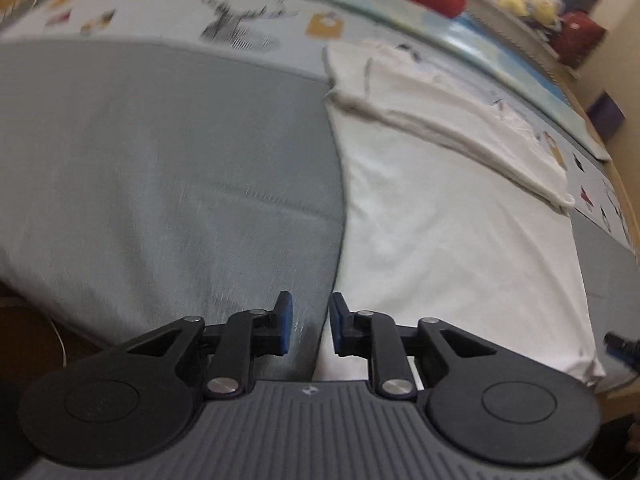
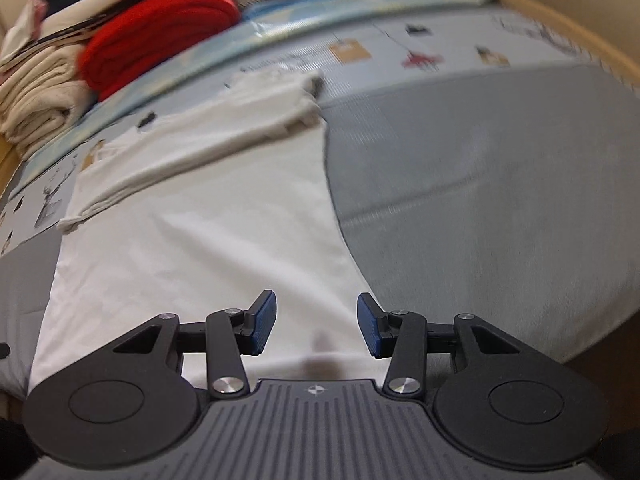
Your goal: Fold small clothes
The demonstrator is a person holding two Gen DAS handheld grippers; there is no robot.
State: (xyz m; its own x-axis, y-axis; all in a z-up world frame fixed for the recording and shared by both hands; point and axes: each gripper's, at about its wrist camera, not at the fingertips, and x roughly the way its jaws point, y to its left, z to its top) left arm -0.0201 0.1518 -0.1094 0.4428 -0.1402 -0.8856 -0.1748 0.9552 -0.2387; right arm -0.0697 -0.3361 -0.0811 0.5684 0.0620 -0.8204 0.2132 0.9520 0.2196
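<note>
Left wrist view: left gripper (image 1: 310,324) hovers with its jaws a narrow gap apart, nothing between them; the white garment (image 1: 448,240) lies flat ahead and right on the grey bedcover (image 1: 160,168).
Right wrist view: right gripper (image 2: 316,328) has jaws well apart, empty, over the white garment's (image 2: 208,240) near hem; red folded cloth (image 2: 160,28) far ahead, left.

Two black claws with blue pads, both angled downward. The left claw (image 1: 310,326) has its jaws a narrow gap apart, gripping nothing. The right claw (image 2: 317,326) stands wider open, also empty.
</note>
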